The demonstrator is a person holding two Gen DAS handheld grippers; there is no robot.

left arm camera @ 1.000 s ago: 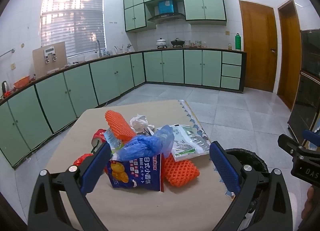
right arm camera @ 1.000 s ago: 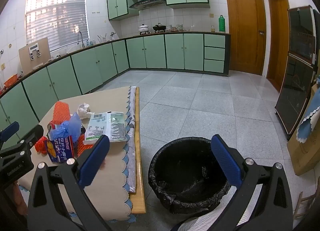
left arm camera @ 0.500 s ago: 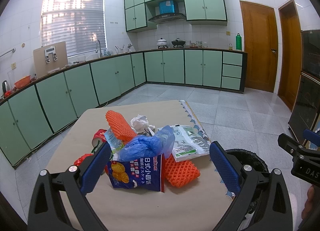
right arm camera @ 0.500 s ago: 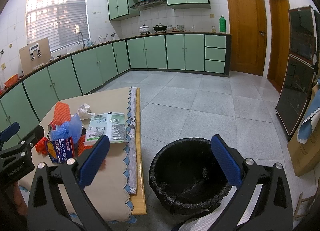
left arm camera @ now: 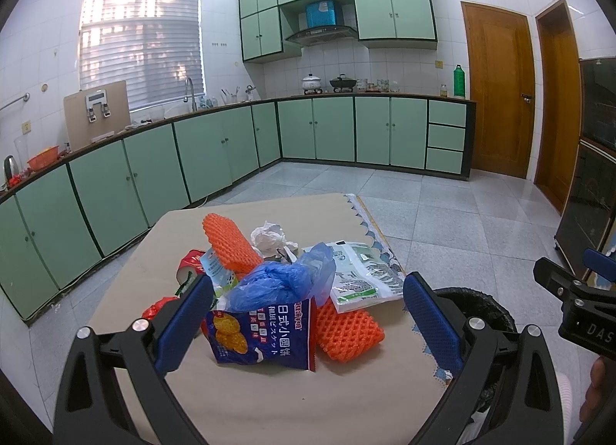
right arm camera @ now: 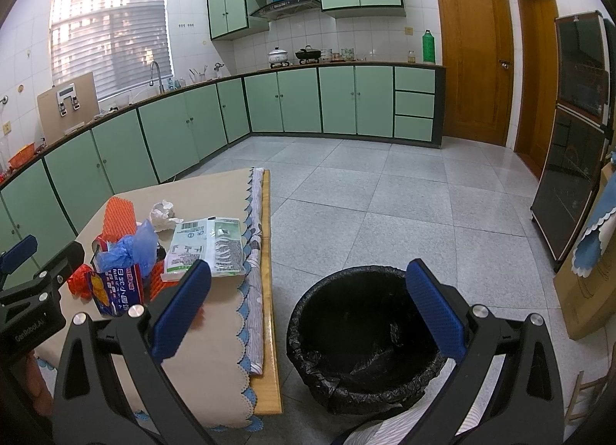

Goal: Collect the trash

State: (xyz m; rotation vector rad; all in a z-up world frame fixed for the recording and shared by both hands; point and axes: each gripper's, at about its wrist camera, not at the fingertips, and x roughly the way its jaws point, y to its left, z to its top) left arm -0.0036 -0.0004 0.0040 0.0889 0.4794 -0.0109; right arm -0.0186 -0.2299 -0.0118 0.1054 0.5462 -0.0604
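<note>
A pile of trash sits on the table (left arm camera: 269, 398): a blue snack bag (left arm camera: 265, 333), a blue plastic bag (left arm camera: 281, 283), two orange foam nets (left arm camera: 229, 242) (left arm camera: 348, 333), a crumpled tissue (left arm camera: 267, 235), a white-green packet (left arm camera: 362, 277) and red wrappers (left arm camera: 188, 262). My left gripper (left arm camera: 308, 323) is open and empty, its fingers either side of the pile's near edge. My right gripper (right arm camera: 308, 310) is open and empty above the black-lined bin (right arm camera: 362, 333) on the floor. The pile shows in the right view (right arm camera: 127, 252).
The bin (left arm camera: 477, 302) stands just right of the table's scalloped cloth edge (right arm camera: 254, 271). Green cabinets (right arm camera: 184, 129) line the left and back walls. A dark glass cabinet (right arm camera: 573, 160) and a cardboard box (right arm camera: 589, 283) stand at right.
Both views have shifted very slightly; the grippers stay open and the trash pile has not moved.
</note>
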